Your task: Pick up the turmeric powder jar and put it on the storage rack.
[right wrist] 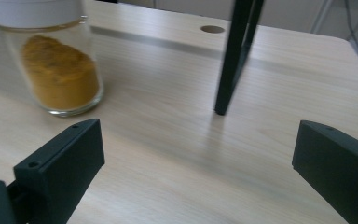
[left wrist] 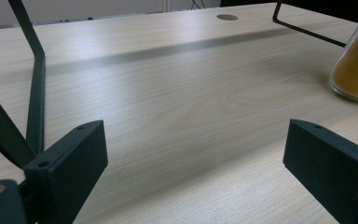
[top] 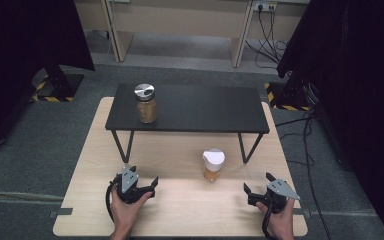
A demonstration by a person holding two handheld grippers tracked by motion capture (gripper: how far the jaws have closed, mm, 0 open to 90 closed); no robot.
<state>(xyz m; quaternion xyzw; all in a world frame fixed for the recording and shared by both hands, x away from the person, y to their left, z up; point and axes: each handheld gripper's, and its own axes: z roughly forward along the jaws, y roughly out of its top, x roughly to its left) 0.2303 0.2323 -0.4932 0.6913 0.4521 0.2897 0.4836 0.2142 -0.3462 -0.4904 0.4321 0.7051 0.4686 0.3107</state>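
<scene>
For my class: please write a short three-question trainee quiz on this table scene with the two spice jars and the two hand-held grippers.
1. True or false: the silver-lidded jar stands on top of the black shelf.
2. Which gripper is nearer the white-lidded jar: A) the left gripper, B) the right gripper?
3. Fill in: both grippers' jaws stand ____ with nothing between them.

Key
1. True; it stands near the shelf's left end.
2. B; the jar stands on the wooden table in front of the shelf, towards the right gripper's side, and looms large in the right gripper view.
3. Open; in each gripper view only bare tabletop lies between the jaws.
</scene>
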